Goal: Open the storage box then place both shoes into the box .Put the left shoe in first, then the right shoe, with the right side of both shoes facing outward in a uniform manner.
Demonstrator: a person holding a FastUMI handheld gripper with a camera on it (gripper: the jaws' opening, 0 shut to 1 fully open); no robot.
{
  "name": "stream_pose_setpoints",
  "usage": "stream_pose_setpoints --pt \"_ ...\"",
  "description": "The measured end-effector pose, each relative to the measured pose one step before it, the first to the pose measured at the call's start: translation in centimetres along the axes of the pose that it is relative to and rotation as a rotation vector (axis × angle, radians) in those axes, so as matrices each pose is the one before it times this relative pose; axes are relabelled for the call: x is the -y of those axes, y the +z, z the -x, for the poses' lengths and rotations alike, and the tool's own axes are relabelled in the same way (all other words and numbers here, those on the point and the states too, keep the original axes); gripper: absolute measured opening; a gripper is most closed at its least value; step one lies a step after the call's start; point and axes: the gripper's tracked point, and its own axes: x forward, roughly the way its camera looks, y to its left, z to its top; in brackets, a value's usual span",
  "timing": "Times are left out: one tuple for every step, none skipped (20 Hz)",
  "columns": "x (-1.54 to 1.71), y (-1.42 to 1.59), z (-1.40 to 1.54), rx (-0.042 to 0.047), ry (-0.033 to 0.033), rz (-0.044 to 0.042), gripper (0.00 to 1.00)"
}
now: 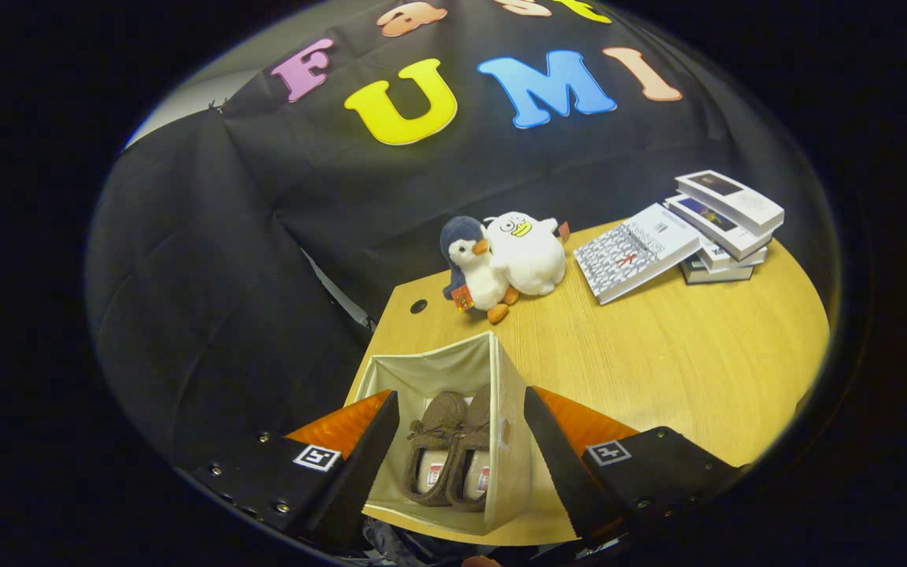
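Your gripper (461,441) is spread wide and holds nothing; its two fingers straddle the open beige fabric storage box (510,441) without visibly touching it. Inside the box, between the fingers, the two brown suede shoes (447,449) lie side by side, touching. Beyond, at 12 o'clock on the round light wooden table (658,362), sit two plush penguins (501,264); a stack of books (682,232) lies at 2 o'clock.

The gripper (460,449) has spread fingers on black blocks with silver screws, square coded markers and orange panels.
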Motion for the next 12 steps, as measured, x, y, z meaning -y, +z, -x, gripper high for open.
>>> stream_pose_setpoints --pt "0.382 0.713 0.862 0.02824 -0.00302 0.02718 0.98" --pt "0.284 0.785 0.702 0.02692 0.00082 0.02229 0.98" --pt "0.393 0.806 0.701 0.02946 -0.00086 0.01338 0.98" --pt "0.423 0.903 0.762 0.02682 0.00007 0.01513 0.98" --pt "0.488 0.813 0.762 0.02823 -0.00541 0.01553 0.98" --pt "0.757 0.932 0.712 0.02755 -0.01504 0.01977 0.98" --pt "0.762 0.737 0.757 0.02559 -0.01179 0.02984 0.98" --pt "0.709 0.878 0.565 0.02740 -0.01344 0.02858 0.98" --pt "0.750 0.684 0.716 0.02506 -0.01554 0.03188 0.98" --pt "0.800 0.703 0.629 0.02441 -0.02236 0.03470 0.98" --pt "0.921 0.738 0.685 0.02745 -0.02227 0.03909 0.97" --pt "0.835 0.689 0.573 0.02370 -0.02393 0.03818 0.98"
